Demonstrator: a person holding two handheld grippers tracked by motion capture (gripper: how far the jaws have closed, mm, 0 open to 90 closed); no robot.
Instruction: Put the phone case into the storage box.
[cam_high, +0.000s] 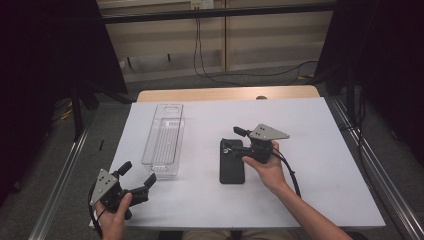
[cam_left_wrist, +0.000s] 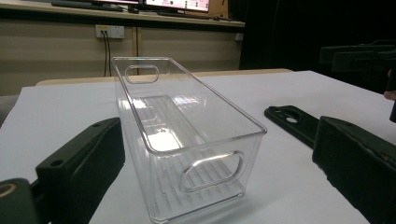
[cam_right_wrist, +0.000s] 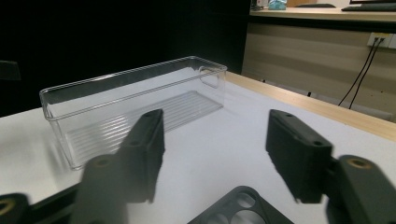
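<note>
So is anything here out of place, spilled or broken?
Nothing stands out. The clear bin stands upright and empty on the white table, and the black phone case lies flat beside it, apart from it. No spill or damage shows.

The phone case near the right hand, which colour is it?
Black phone case, best in the high view.

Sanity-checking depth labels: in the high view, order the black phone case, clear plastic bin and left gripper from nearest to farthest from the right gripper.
1. Black phone case: lying flat, directly at the right gripper, just to its left.
2. Clear plastic bin: long, empty, left of centre on the white table.
3. Left gripper: near-left corner, jaws apart.
</note>
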